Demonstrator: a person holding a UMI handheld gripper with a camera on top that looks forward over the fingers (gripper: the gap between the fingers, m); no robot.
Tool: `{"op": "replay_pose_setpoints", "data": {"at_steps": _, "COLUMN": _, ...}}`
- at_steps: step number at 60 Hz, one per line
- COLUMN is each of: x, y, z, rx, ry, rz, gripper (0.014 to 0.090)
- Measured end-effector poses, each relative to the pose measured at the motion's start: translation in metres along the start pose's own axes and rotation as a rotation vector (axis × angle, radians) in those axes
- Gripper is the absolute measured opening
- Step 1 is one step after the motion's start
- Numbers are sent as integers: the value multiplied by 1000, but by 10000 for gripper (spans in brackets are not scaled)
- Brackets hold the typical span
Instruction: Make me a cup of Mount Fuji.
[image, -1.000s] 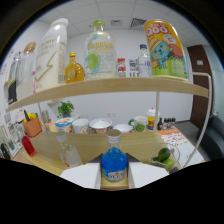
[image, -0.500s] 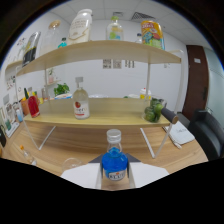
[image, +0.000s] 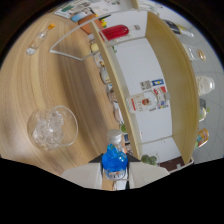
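While clamped on a blue bottle (image: 114, 159), the tool (image: 116, 175), beside a glass bowl (image: 51, 127).

Blue btl (image: 114, 159) (grey cap), clear bowl (image: 52, 127)

We see a bottle (image: 114, 159) of clear glossy plastic or glass, we cannot tell which, holding blue liquid under a dull grey cap (image: 114, 136). The gripper (image: 115, 176) fingers (image: 82, 176) pressing on it from both sides look like smooth, matt pale plastic. The table (image: 30, 85) is light wood with a visible grain and a soft satin sheen. On it stands a bowl (image: 52, 126) of clear, shiny glass holding glossy clear lumps. The shelf (image: 167, 75) boards are the same pale smooth wood.
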Motion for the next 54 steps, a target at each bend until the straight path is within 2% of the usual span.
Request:
{"op": "replay_pose_setpoints", "data": {"at_steps": 14, "x": -4, "y": -20, "z": 5, "rx": 47, "ry": 44, "rz": -444, "gripper": 360}}
{"op": "replay_pose_setpoints", "data": {"at_steps": 28, "x": -11, "y": -21, "z": 4, "rx": 46, "ry": 29, "rz": -573, "gripper": 358}}
{"op": "replay_pose_setpoints", "data": {"at_steps": 39, "x": 9, "y": -30, "z": -10, "rx": 112, "ry": 15, "rz": -310, "gripper": 364}}
{"op": "replay_pose_setpoints", "data": {"at_steps": 54, "x": 58, "y": -29, "z": -47, "rx": 298, "ry": -50, "rz": 356, "gripper": 366}}
